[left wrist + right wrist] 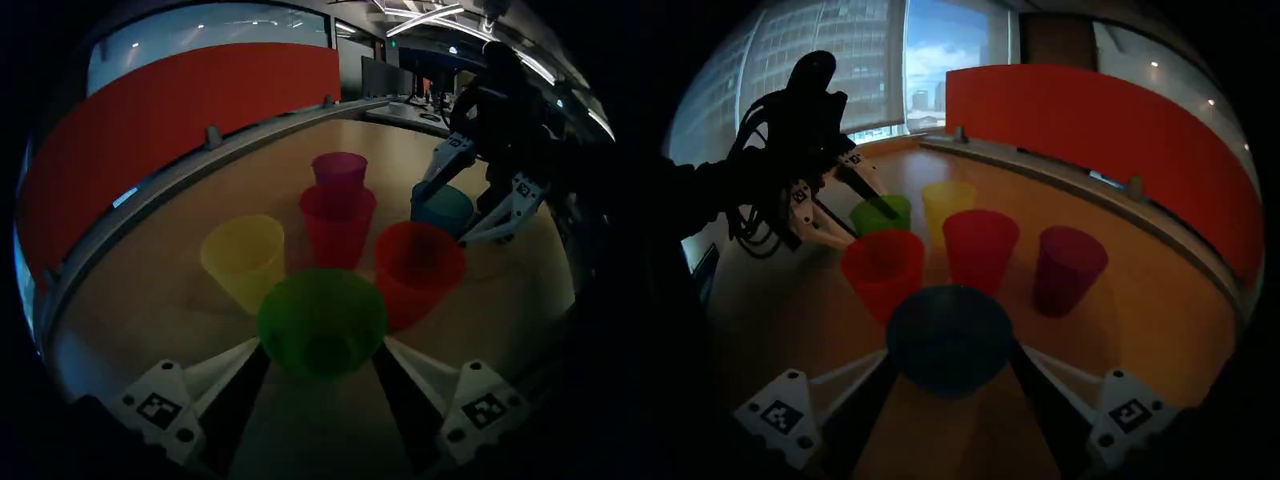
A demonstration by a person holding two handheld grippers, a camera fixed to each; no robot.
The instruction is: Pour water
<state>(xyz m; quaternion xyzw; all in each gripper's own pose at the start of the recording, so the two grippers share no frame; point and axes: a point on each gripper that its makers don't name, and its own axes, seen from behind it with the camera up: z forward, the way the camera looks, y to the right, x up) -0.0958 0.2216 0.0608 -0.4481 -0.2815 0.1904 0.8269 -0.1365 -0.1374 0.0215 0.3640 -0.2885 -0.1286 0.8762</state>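
A green cup (322, 320) stands upright on the wooden table (160, 304), and my left gripper (322, 346) is shut on it, one finger pressed on each side. My right gripper (950, 358) is shut on a dark blue cup (950, 336) in the same way. Each gripper shows across the cups in the other view: the right gripper (440, 214) around the blue cup (444, 206), the left gripper (872, 226) around the green cup (880, 213). Whether either cup holds water cannot be told.
Between the two held cups stand a yellow cup (244, 256), a red cup (338, 224), a magenta cup (340, 170) and an orange-red cup (418, 270), close together. A red partition (184, 104) runs along the table's far edge. A person's dark sleeve (712, 184) holds the left gripper.
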